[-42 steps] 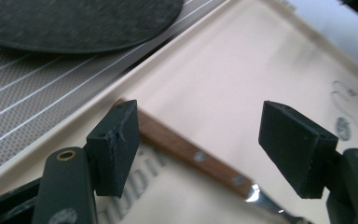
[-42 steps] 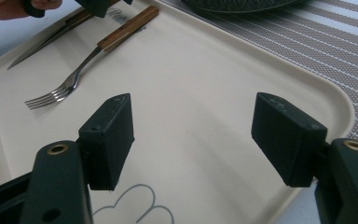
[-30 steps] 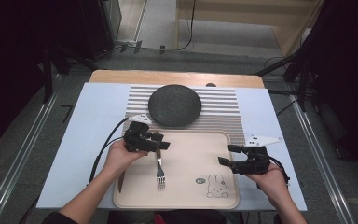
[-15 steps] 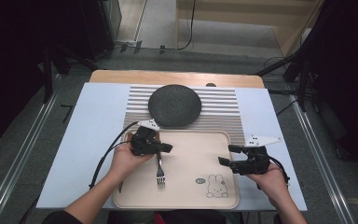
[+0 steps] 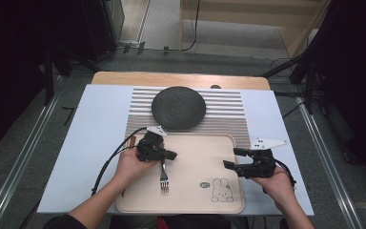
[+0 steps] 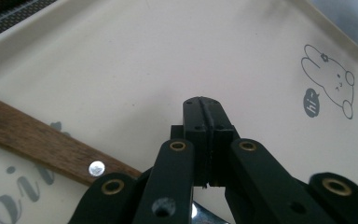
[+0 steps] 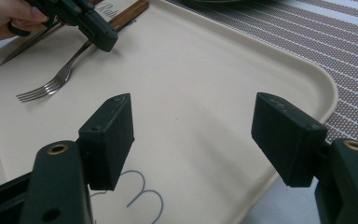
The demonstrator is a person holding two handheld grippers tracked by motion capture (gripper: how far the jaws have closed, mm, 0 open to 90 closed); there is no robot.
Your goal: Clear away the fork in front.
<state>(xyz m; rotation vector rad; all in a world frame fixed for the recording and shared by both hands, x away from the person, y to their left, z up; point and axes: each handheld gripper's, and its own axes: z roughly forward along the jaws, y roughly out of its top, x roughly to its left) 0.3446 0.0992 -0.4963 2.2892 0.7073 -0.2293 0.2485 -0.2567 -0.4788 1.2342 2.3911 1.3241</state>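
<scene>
left gripper (image 5: 170,155): jaws pressed together over fork (image 5: 164,180), handle end hidden beneath | fork: on tray (image 5: 195,202), left part, tines toward person | right gripper (image 5: 232,159): jaws apart, empty

Light: even overhead | surroundings dark | close-ups soft (slightly blurred)

One tray (image 5: 190,148), one dark plate (image 5: 178,108), one fork (image 5: 164,179), two grippers (one per hand), one striped mat (image 5: 228,112).
</scene>
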